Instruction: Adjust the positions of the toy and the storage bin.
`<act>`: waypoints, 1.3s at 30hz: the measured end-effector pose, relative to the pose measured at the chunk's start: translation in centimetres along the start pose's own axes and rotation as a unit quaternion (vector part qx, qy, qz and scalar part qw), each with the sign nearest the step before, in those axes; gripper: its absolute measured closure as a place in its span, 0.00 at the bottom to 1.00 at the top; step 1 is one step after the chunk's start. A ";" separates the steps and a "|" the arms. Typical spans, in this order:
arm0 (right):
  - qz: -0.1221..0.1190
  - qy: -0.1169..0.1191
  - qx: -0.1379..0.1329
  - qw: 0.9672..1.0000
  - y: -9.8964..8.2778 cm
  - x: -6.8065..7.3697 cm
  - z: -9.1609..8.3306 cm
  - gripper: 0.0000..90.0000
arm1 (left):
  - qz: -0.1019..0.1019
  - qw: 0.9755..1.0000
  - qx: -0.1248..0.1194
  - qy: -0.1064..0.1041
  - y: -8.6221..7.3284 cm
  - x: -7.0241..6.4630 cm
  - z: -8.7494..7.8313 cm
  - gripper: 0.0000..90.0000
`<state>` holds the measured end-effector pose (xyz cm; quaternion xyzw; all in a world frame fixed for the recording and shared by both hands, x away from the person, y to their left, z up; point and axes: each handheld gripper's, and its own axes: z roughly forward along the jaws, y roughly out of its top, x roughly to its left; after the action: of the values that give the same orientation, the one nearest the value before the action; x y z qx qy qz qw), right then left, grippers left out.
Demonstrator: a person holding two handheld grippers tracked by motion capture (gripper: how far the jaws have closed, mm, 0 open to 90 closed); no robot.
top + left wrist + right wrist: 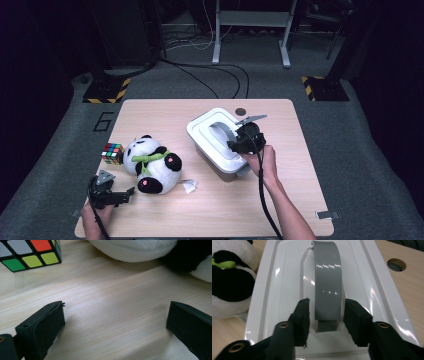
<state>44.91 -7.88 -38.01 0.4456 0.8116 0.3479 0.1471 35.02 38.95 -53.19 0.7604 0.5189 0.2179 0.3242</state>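
Observation:
A white lidded box (202, 131) stands right of the table's middle, with a grey handle (221, 131) arching over its lid. My right gripper (234, 145) is at the near end of that handle. In the right gripper view the jaws straddle the grey handle (327, 277) on the white lid (287, 277), and a thin gap shows on each side, so my right gripper (327, 312) is open around it. My left gripper (129, 195) rests open near the front left edge, just short of a plush panda (150, 162). Nothing lies between the jaws of my left gripper (115, 315).
A colour cube (112, 153) sits left of the panda, also seen as the cube (30, 252) ahead of the left jaws beside the panda (140, 250). A small white tag (189, 186) lies by the panda. A round hole (241, 111) marks the table behind the box.

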 end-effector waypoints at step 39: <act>-0.026 0.011 -0.005 1.000 4.6 2.4 2.8 0.74 | 0.003 1.000 0.001 0.000 0.0 0.1 0.0 0.02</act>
<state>47.94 -3.01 -36.68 0.4194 0.8231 0.3527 0.1490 35.04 39.00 -53.17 0.7623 0.5169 0.2183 0.3224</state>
